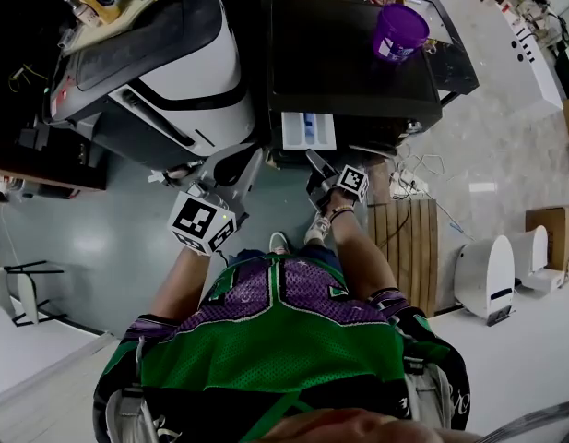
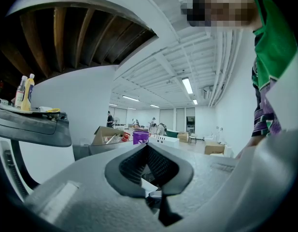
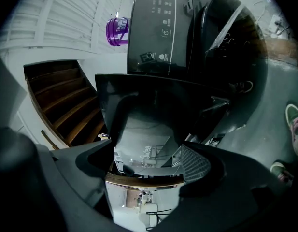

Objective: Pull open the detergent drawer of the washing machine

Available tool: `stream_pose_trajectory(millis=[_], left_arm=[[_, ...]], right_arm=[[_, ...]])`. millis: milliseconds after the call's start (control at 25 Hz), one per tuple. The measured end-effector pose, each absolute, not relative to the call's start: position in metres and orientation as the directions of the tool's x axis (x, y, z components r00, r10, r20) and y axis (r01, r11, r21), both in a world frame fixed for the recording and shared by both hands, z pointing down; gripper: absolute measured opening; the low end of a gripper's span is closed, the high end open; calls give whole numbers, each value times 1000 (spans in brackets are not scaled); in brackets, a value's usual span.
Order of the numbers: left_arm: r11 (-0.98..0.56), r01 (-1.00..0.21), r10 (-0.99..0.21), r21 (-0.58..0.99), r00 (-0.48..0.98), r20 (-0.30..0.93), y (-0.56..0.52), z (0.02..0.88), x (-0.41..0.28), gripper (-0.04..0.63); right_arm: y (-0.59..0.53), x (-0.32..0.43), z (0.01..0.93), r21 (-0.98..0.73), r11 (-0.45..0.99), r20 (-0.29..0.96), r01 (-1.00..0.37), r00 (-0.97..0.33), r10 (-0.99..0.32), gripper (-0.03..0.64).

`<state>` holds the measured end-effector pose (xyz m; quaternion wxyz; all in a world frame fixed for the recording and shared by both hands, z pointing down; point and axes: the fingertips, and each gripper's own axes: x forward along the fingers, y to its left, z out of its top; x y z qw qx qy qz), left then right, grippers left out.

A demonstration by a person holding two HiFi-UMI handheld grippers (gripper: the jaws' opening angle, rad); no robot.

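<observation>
The dark washing machine [image 1: 353,63] stands on the floor in front of the person, with a paler white-and-black machine [image 1: 173,72] at its left side. The detergent drawer [image 1: 307,129] sits at the front left corner of the washing machine's top. It stands well out of the front, so its white tray and blue compartment show from above.

The right hand-held gripper [image 1: 314,160] is right at the drawer's front. Its jaws are spread wide, with the dark front panel and pale tray body lying between and just ahead of them. Whether either pad touches the panel cannot be told. The left hand-held gripper [image 2: 148,148] hangs off to the left with its jaws clenched tip to tip on nothing. A purple cup [image 1: 399,30] rests near the far right corner of the machine's top.

The pull looks mostly done. To finish it well, the right jaws should hook or pinch the panel's lower lip squarely. The pull should then run straight along the drawer's track toward the person, gently enough that the tray does not jam or tilt at its stop.
</observation>
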<state>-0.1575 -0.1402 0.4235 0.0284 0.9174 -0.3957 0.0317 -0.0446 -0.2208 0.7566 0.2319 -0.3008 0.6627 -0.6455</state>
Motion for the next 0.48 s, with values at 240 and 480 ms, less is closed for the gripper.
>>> stream_pose_trajectory(millis=[240, 480], left_arm=[[-696, -718, -715, 26, 695, 77, -133, 424, -157, 17], [-704, -709, -706, 36, 705, 76, -127, 427, -154, 17]], right_arm=[[-207, -43, 755, -994, -1, 81, -112, -718, -692, 428], [-197, -41, 759, -994, 3, 75, -106, -720, -690, 382]])
